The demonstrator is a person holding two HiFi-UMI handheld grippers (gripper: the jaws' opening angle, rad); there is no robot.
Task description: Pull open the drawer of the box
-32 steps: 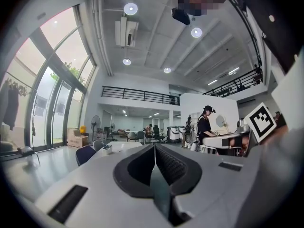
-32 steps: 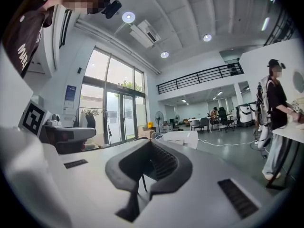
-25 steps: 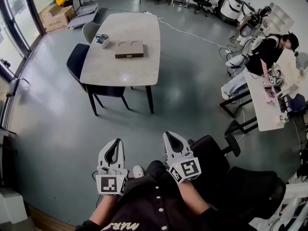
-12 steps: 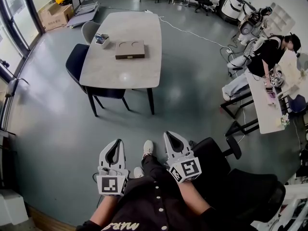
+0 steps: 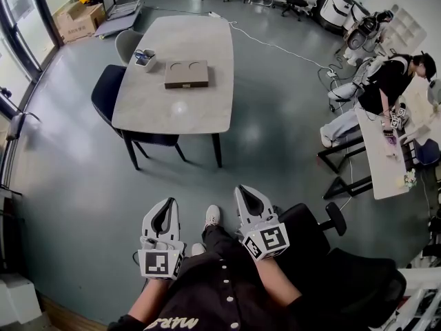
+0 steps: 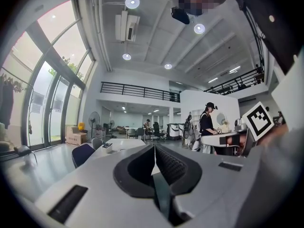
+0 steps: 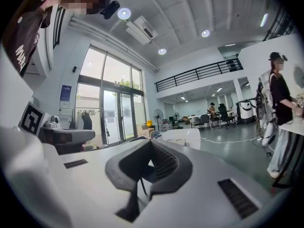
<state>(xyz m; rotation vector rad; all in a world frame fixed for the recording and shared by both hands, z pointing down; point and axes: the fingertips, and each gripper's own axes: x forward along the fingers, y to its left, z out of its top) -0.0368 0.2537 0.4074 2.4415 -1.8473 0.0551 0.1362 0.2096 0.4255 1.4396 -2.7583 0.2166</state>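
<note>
Box: a flat tan box (image 5: 186, 74) is lying on the far half of the pale table (image 5: 172, 112). It is showing two round hollows in its top and a paler band along its near side. The drawer's seams are too small to make out.
Beside it: a small tray (image 5: 145, 58) is sitting near the table's left edge, apart from the box.
Left tool: the left gripper (image 5: 168, 202) is hovering low in front of the person, jaws pressing together on nothing, well apart from the table.
Right tool: the right gripper (image 5: 242, 189) is hovering beside it, jaws meeting at the tips with nothing between them.
Seating: a dark chair (image 5: 109, 92) is standing at the table's left side.
</note>
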